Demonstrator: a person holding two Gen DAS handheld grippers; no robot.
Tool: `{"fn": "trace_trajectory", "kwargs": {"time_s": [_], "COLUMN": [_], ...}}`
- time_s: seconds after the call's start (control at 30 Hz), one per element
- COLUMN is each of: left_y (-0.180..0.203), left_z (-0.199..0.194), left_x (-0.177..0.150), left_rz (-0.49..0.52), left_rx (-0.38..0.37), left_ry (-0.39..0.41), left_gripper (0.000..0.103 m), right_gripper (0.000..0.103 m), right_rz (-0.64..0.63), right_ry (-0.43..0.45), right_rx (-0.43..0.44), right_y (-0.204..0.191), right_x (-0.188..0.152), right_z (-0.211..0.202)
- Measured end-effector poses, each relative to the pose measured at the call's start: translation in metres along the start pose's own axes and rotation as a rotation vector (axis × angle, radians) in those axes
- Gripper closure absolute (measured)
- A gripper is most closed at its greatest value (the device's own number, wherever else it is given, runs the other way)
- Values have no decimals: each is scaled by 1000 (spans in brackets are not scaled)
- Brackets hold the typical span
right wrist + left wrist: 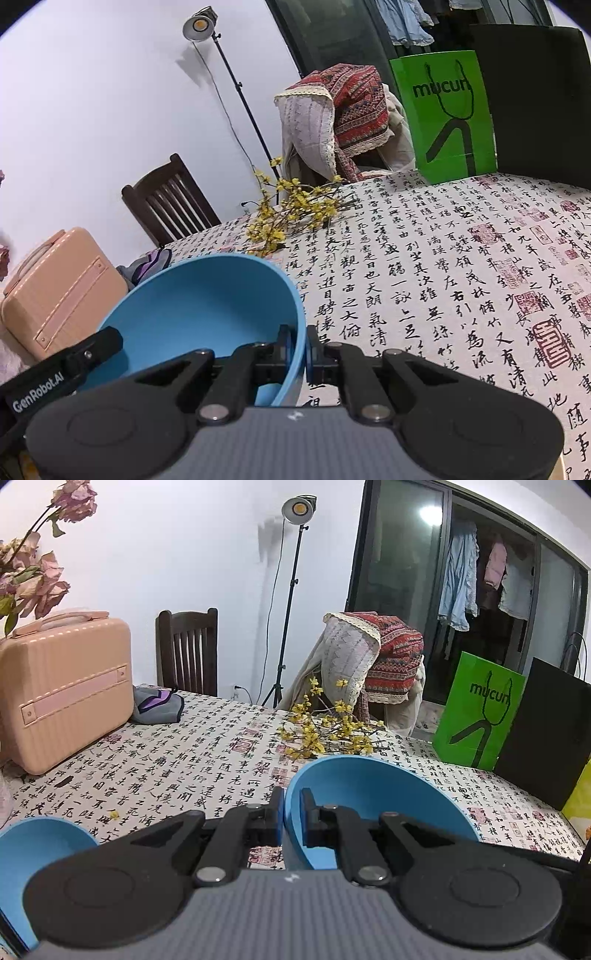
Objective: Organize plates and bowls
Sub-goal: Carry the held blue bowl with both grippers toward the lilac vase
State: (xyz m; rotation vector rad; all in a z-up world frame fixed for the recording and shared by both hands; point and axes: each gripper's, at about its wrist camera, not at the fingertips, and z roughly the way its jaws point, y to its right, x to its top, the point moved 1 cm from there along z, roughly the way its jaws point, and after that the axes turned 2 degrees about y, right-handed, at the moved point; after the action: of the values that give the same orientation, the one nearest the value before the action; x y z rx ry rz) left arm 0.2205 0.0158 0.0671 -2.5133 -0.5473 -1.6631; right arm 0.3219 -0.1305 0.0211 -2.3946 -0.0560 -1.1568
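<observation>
While the left gripper (292, 818) pinches the left rim of a blue bowl (369, 797), its two pads closed on the thin wall with one finger outside and one inside, the bowl's hollow opens to the right of the jaws and tilts up off the calligraphy tablecloth (192, 760). At the lower left of the left wrist view a second blue bowl (33, 849) shows only in part behind the gripper body.

In the right wrist view the right gripper (298, 350) is clamped the same way on a bowl's right rim, the blue wall caught between its pads and the hollow spreading to the left. Another black gripper finger (96, 347) reaches in over that bowl's left edge.

Left to right across the table: a pink case (66, 686) stands at the left side, a grey and purple cloth (159, 705) lies just beside it, a spray of yellow blossoms (325, 731) lies near the far edge, and a green paper bag (480, 709) stands upright beside a black bag (543, 731) at the right. The broad middle of the cloth ahead of the grippers is bare, and so is the stretch to the right of the right gripper.

Counted: two bowls, two grippers, one case, two bags, two chairs beyond the far edge, one dark wooden chair (186, 650) and one draped with cloths (369, 657).
</observation>
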Motion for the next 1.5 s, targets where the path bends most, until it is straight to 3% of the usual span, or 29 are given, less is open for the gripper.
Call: {"fn": "trace_trajectory", "kwargs": {"time_s": [0.43, 1.5], "left_y": [-28, -137], "left_z": [-10, -52], "left_x": [4, 15], "left_rz": [-17, -99], "left_rx": [37, 176], "left_ry": [28, 87], "left_gripper": [94, 94], "right_gripper": [96, 95], "right_rz": [-9, -93], "right_ry": [-1, -68], "right_rx": [53, 195], "right_y": [-26, -142], "right_x": [-7, -42], "right_z": [2, 11]}}
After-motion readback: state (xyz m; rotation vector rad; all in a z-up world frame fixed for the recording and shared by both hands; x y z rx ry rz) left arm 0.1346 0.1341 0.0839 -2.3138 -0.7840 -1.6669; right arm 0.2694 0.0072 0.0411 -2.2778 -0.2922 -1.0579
